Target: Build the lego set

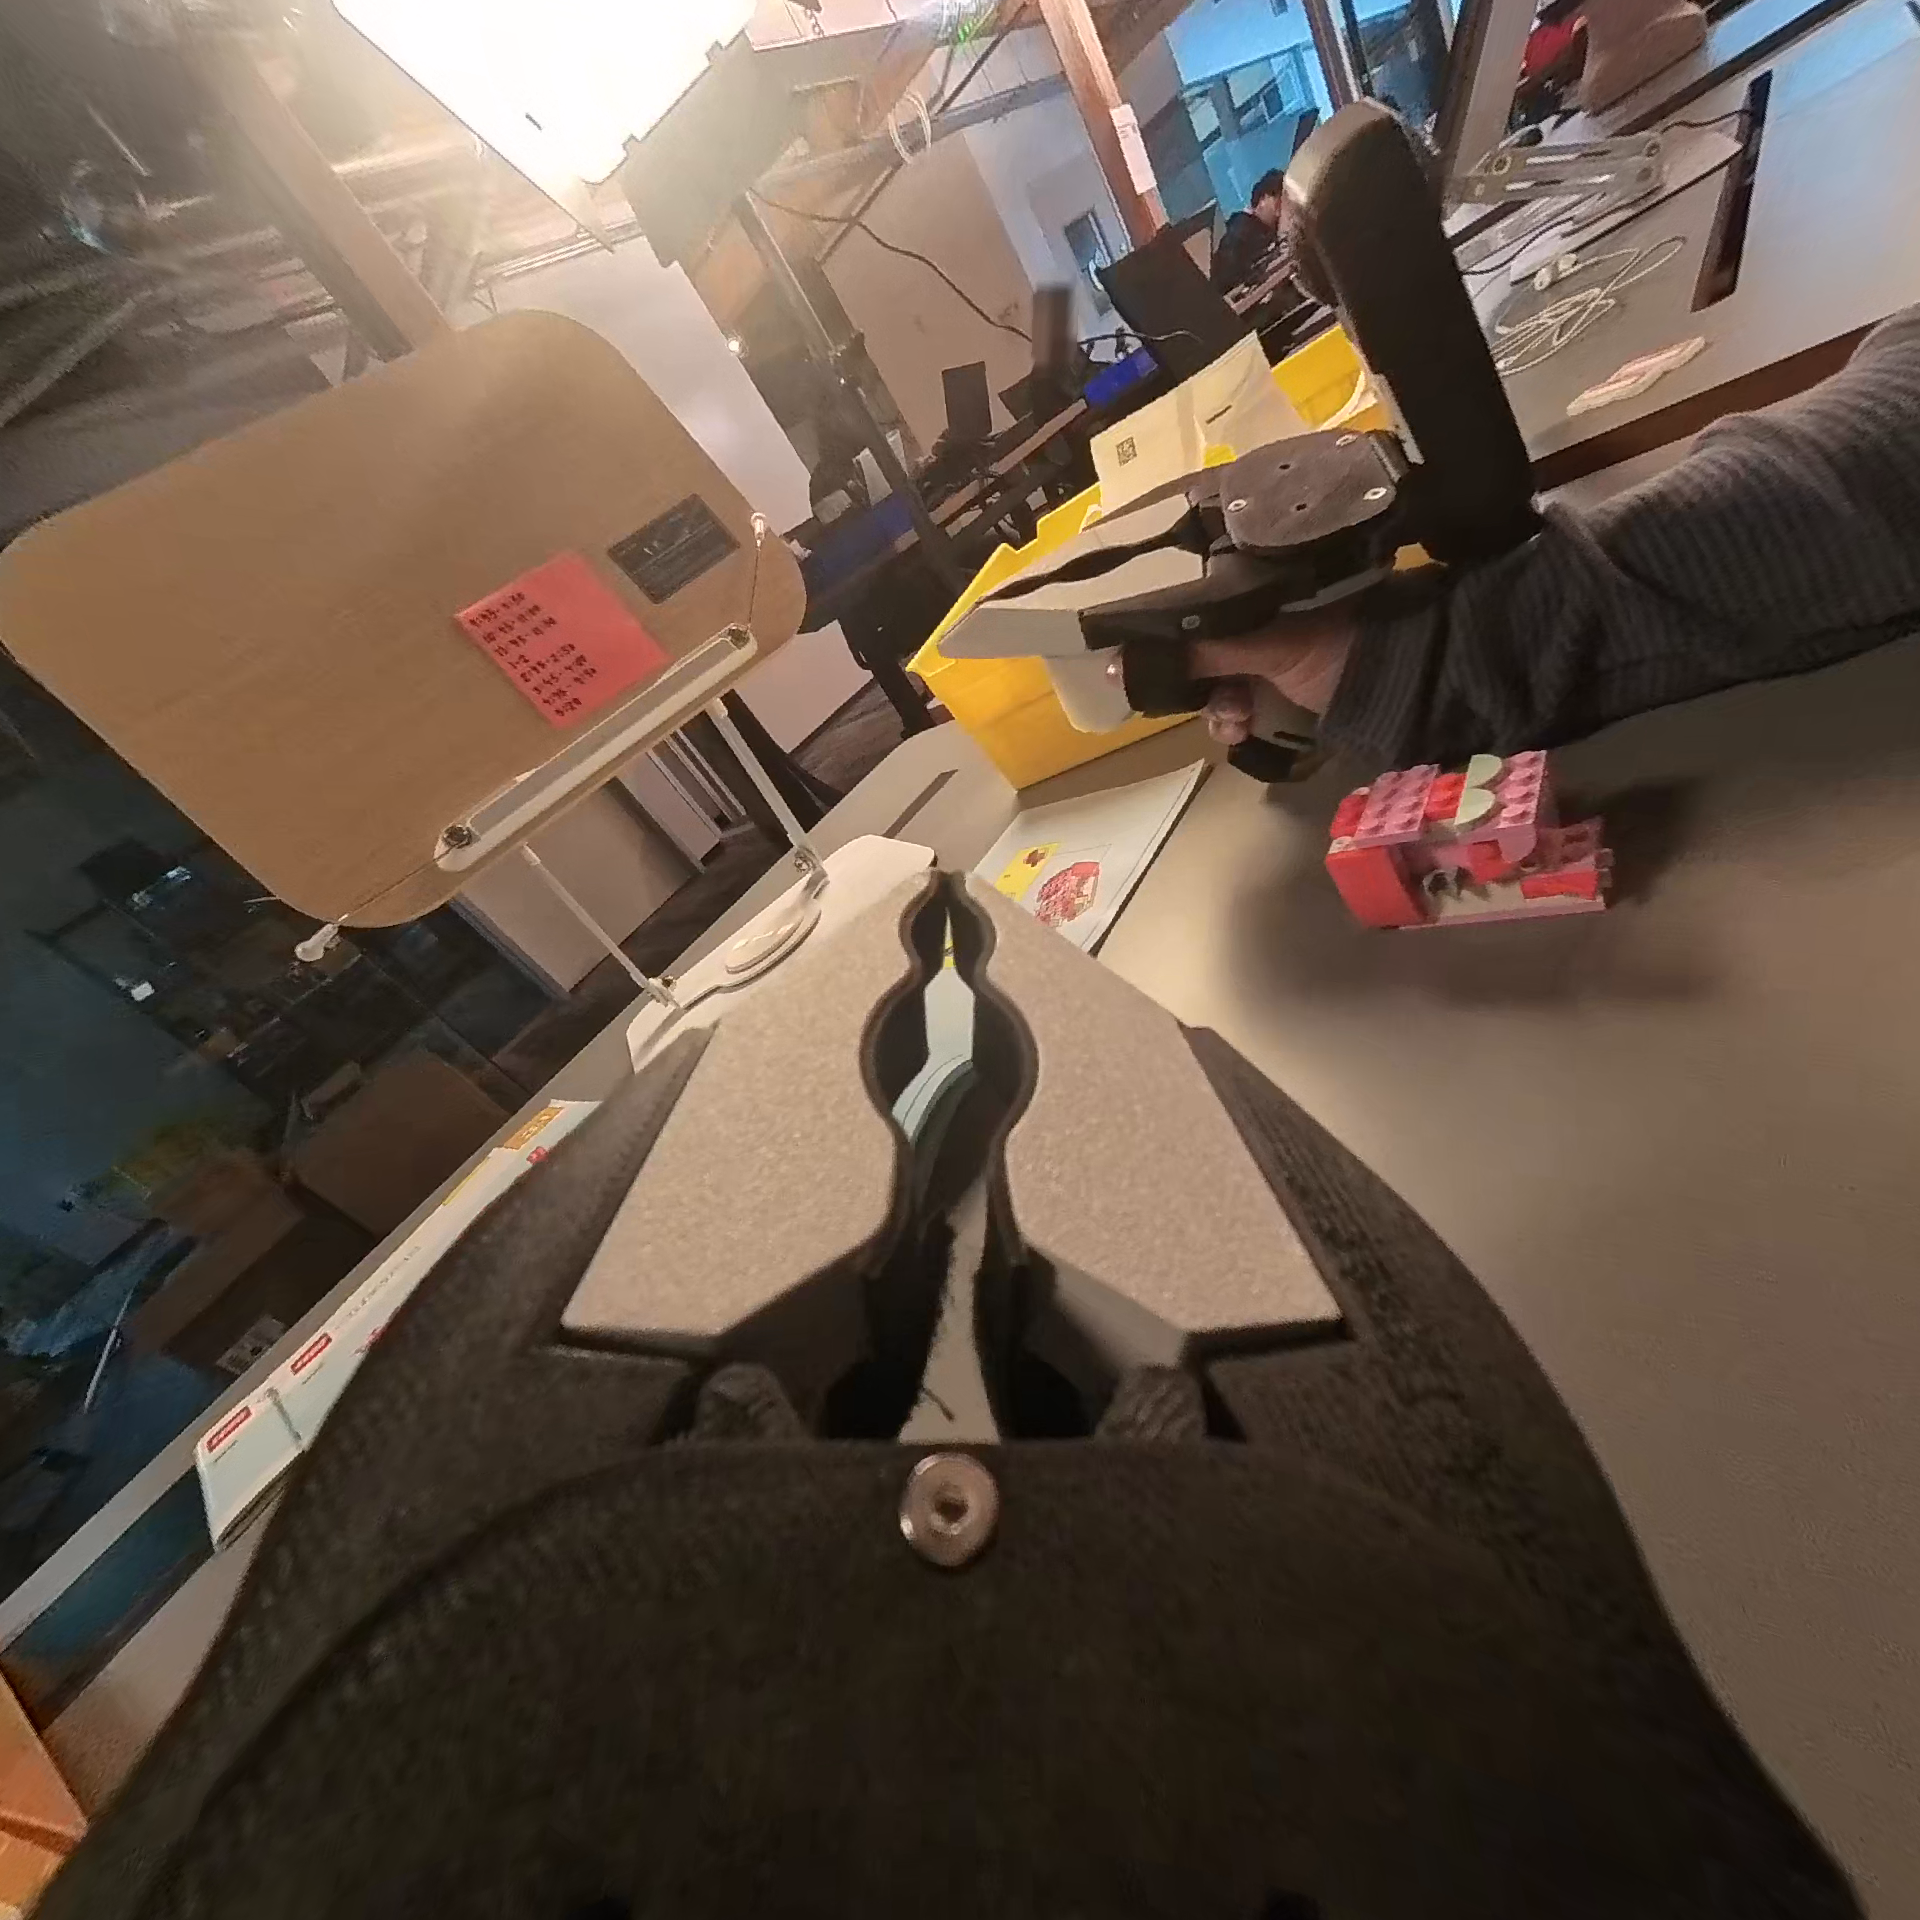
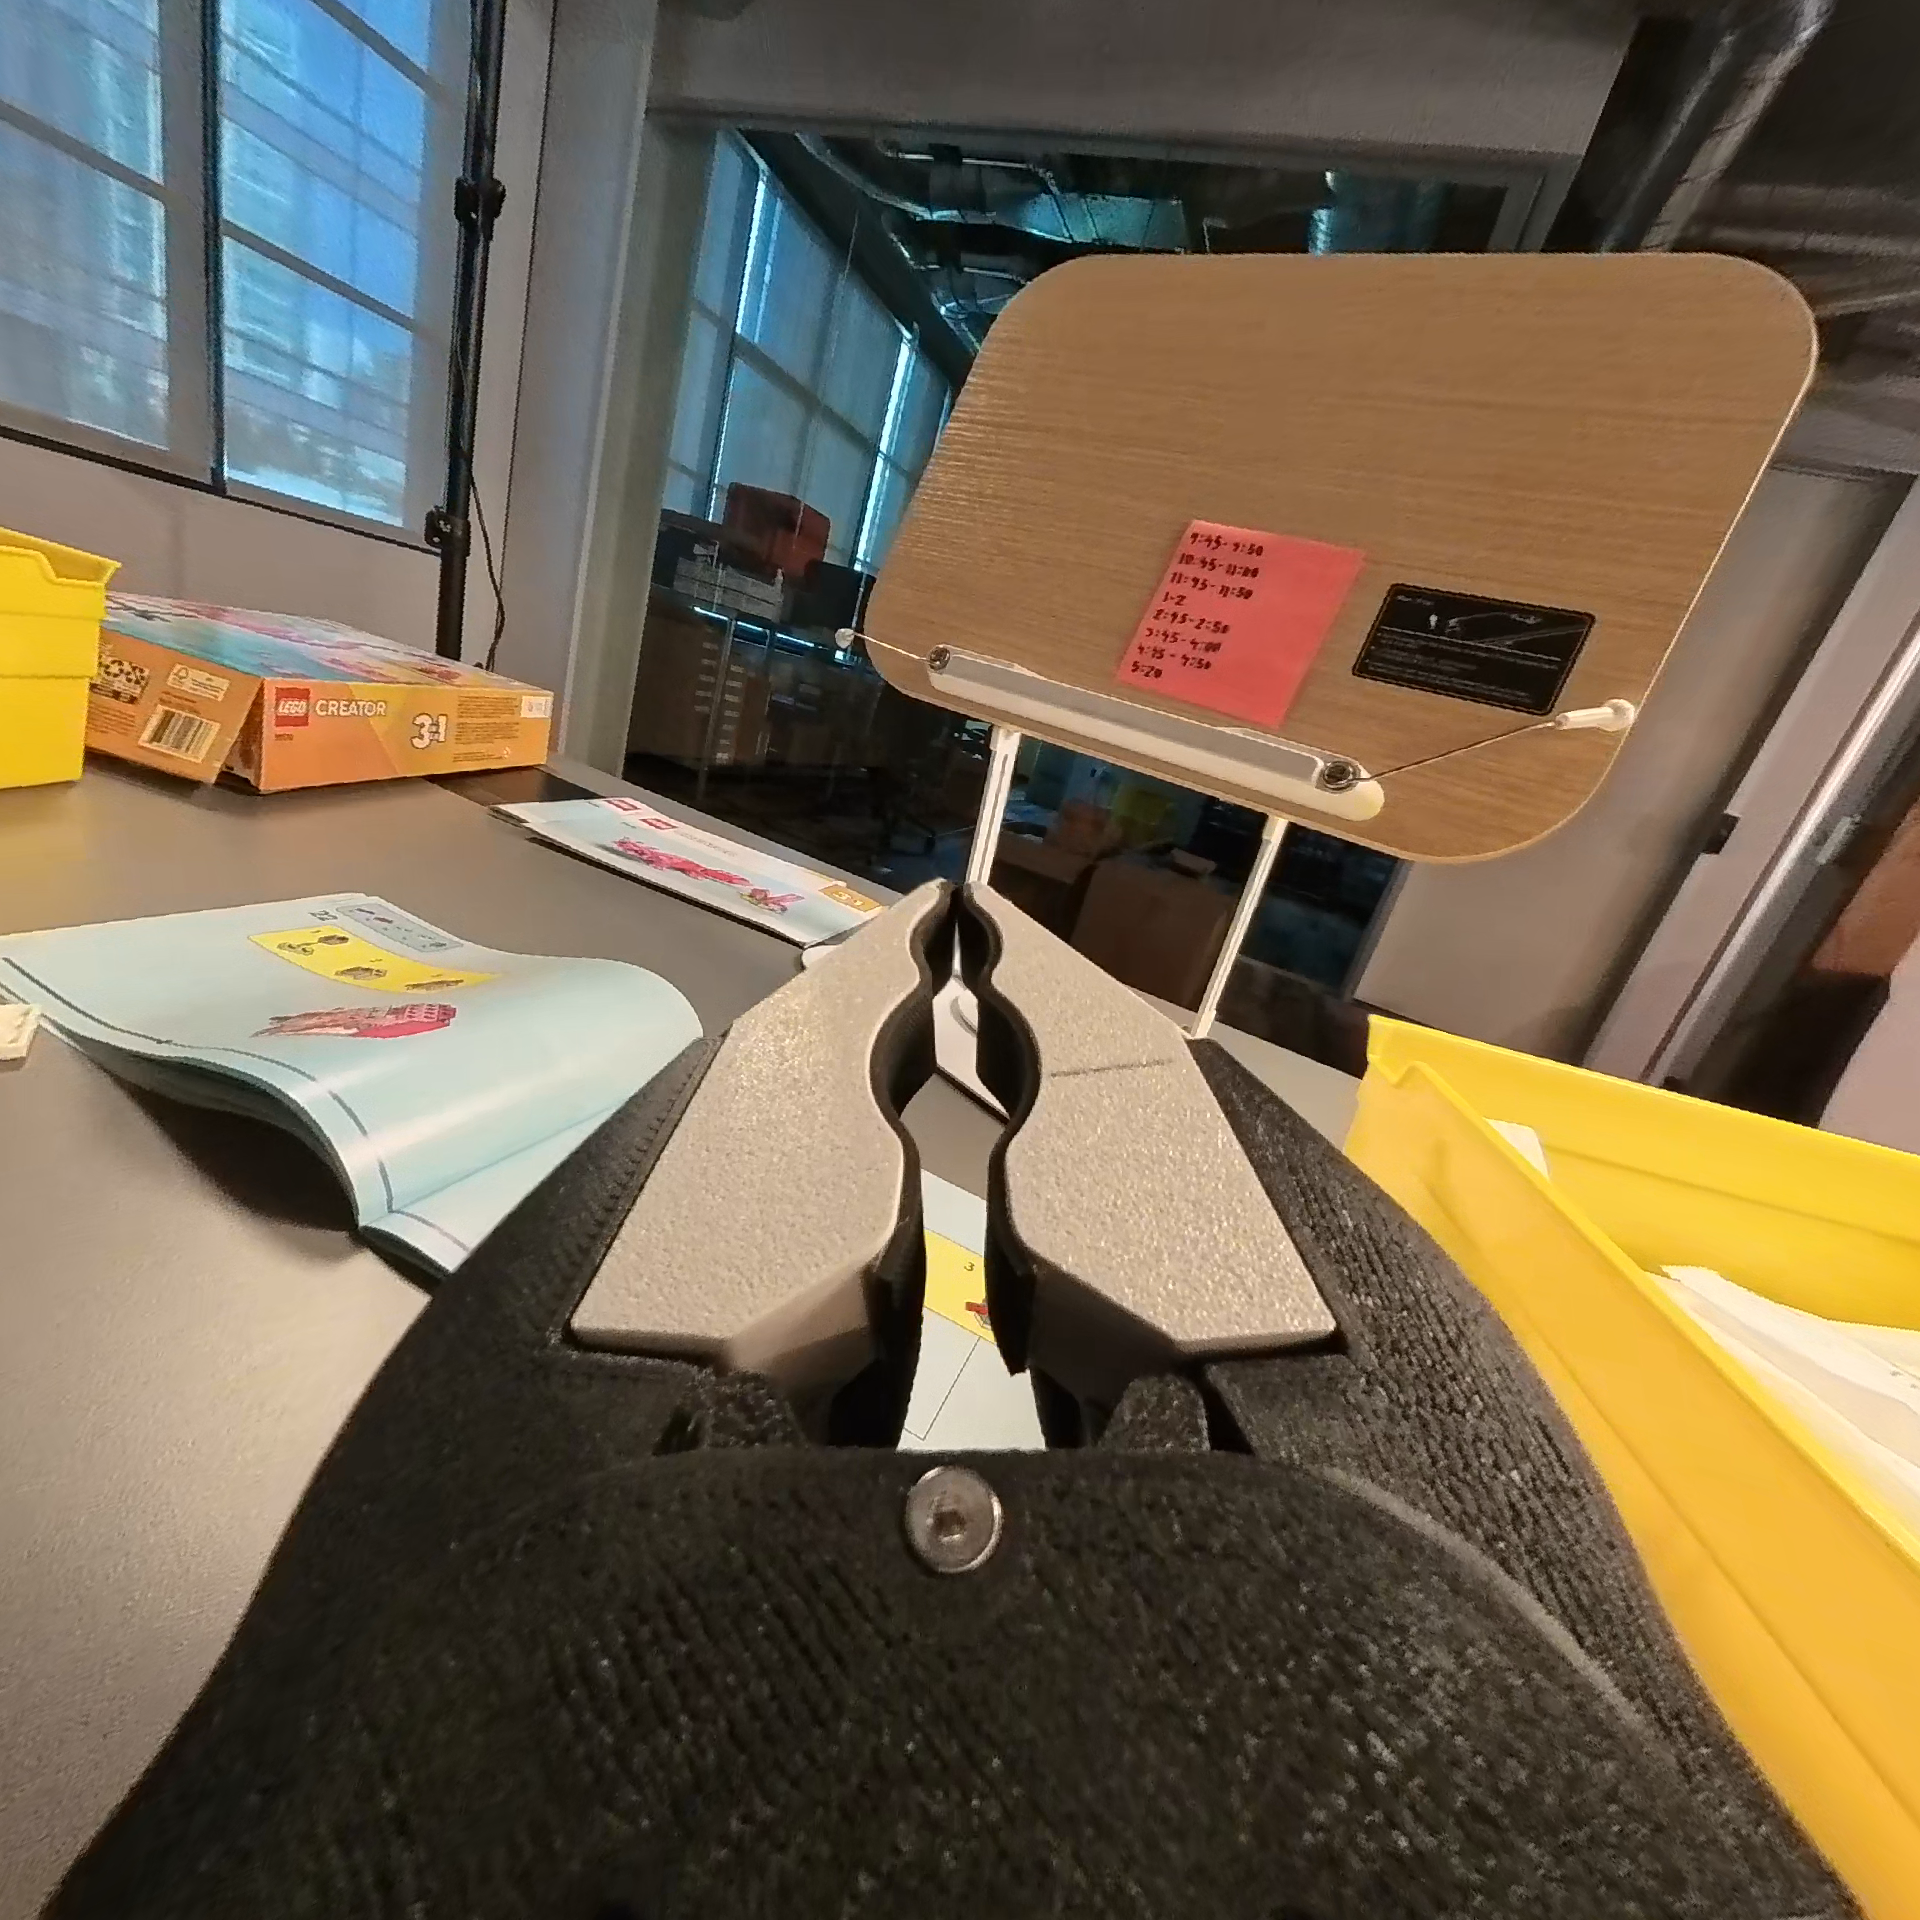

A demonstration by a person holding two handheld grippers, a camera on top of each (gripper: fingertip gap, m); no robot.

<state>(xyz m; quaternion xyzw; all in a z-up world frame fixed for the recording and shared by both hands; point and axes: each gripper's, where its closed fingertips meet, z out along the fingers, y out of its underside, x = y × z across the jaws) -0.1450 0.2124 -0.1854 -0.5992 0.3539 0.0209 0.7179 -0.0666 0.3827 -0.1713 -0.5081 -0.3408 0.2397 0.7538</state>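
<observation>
The grey bench [image 2: 208, 1299] is carrying everything. At 1 o'clock in the right wrist view a wooden book stand [image 2: 1351, 499] is leaning back on thin white legs; a yellow bin [image 2: 1662, 1247] is sitting at 4 o'clock, an open booklet [image 2: 343, 1049] at 9 o'clock.

In the left wrist view a red and pink brick model [image 1: 1465, 842] is lying at 2 o'clock, just beside the hand gripping the right claw [image 1: 961, 649].

Both the left claw [image 1: 951, 883] and the right are pressed together at the tips, pinching nothing.

Judging by this, any approach should be going slowly around the stand's legs.

The stand's base is being hidden behind the fingers, and the bin's contents are cut off.
</observation>
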